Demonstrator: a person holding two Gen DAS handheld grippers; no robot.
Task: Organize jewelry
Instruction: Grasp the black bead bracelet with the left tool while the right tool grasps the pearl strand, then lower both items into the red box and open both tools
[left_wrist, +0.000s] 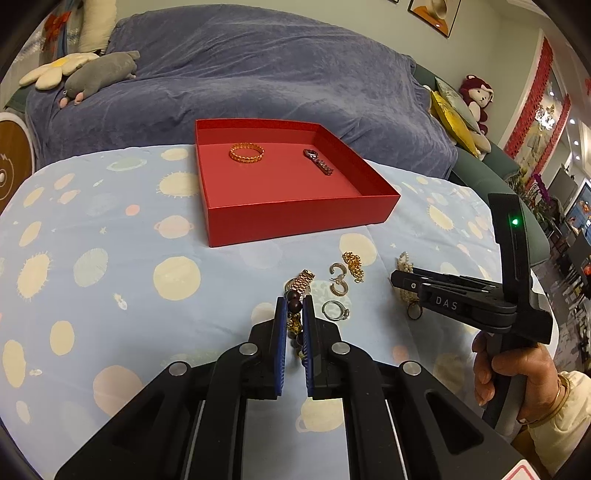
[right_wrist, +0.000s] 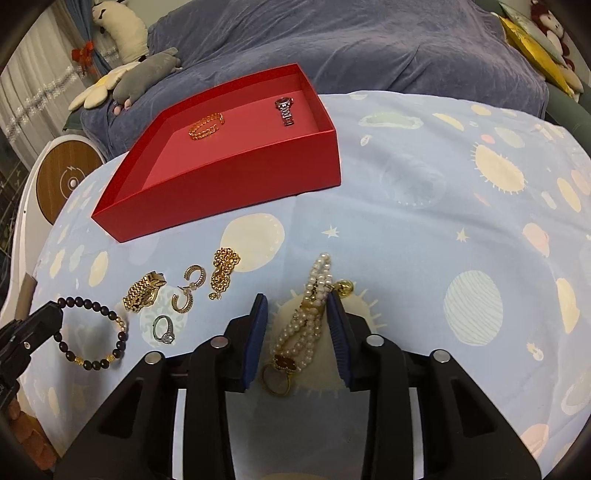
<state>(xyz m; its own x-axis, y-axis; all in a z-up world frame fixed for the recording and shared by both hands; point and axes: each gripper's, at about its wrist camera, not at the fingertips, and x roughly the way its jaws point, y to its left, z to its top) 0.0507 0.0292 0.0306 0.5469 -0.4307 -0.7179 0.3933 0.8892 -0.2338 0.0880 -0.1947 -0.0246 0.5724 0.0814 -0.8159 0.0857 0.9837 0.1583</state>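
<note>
- My left gripper (left_wrist: 294, 306), lower centre of the left wrist view, has its blue-padded fingers (left_wrist: 281, 332) drawn in around the dark wooden bead bracelet with gold charms (left_wrist: 294, 305); whether the pads actually pinch it I cannot tell.
- In the right wrist view that bracelet (right_wrist: 92, 332) lies flat on the table at lower left, with the black tip of my left gripper at its left edge.
- My right gripper (right_wrist: 297, 308), lower centre of the right wrist view, is spread wide, straddling the white pearl bracelet with a red clover charm and gold ring (right_wrist: 306, 321); the right pad sits just beside the pearls.
- Open red cardboard box (left_wrist: 295, 218), upper centre of the left wrist view, holds an orange-gold openwork bangle (left_wrist: 246, 152) and a silver link wristwatch (left_wrist: 317, 160), well apart.
- Loose pieces on the table between box and grippers: gold link watch band (right_wrist: 144, 291), pair of gold hoop earrings (right_wrist: 188, 288), gold ball-chain cluster (right_wrist: 221, 271), silver ring with a clear stone (right_wrist: 164, 330).
- The table wears a pale blue cloth printed with planets and suns (right_wrist: 424, 221).
</note>
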